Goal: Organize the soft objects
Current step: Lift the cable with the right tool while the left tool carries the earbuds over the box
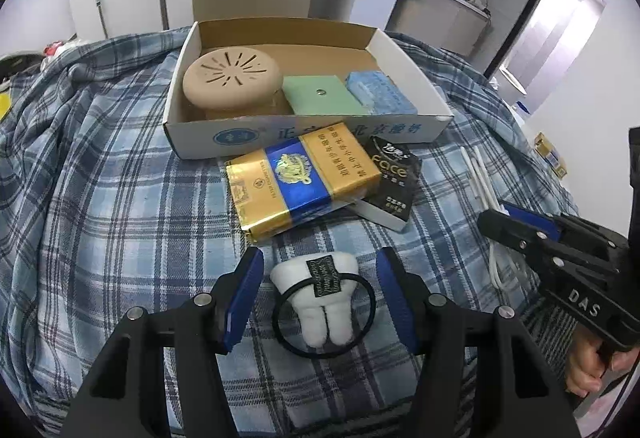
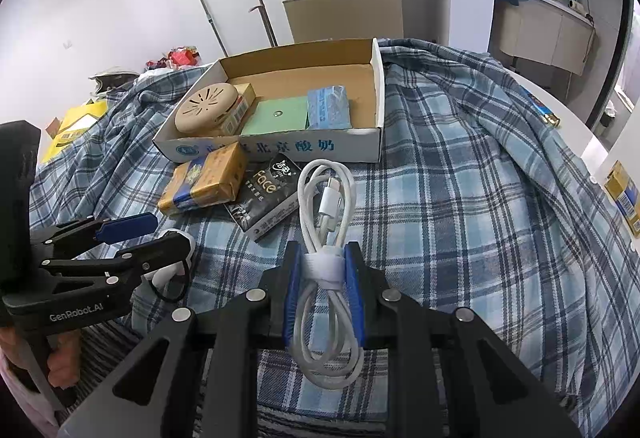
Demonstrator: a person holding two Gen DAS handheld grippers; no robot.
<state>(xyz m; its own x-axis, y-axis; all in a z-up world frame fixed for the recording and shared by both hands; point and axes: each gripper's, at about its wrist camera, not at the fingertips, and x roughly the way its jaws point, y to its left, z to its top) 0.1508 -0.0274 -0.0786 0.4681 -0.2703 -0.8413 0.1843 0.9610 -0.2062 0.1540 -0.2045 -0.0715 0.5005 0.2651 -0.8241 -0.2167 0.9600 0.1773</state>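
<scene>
A white tooth-shaped plush (image 1: 320, 294) with a black hair tie (image 1: 280, 318) looped round it lies on the plaid cloth (image 1: 120, 198). My left gripper (image 1: 320, 258) straddles it, with a small gap showing between each blue pad and the plush, so it is open. The right wrist view shows that gripper (image 2: 172, 228) at the left, partly hiding the plush (image 2: 164, 274). My right gripper (image 2: 323, 250) is shut on a coiled white cable (image 2: 328, 198) at its strap. A cardboard box (image 1: 304, 134) behind holds a tan round item (image 1: 232, 78), a green pad (image 1: 320, 94) and a blue packet (image 1: 380, 94).
A gold and blue pack (image 1: 296, 178) and a black tissue pack (image 1: 394, 174) lie just before the box. My right gripper (image 1: 494, 212) reaches in from the right, held by a hand (image 1: 588, 366). Another gold pack (image 2: 624, 194) lies at the far right edge.
</scene>
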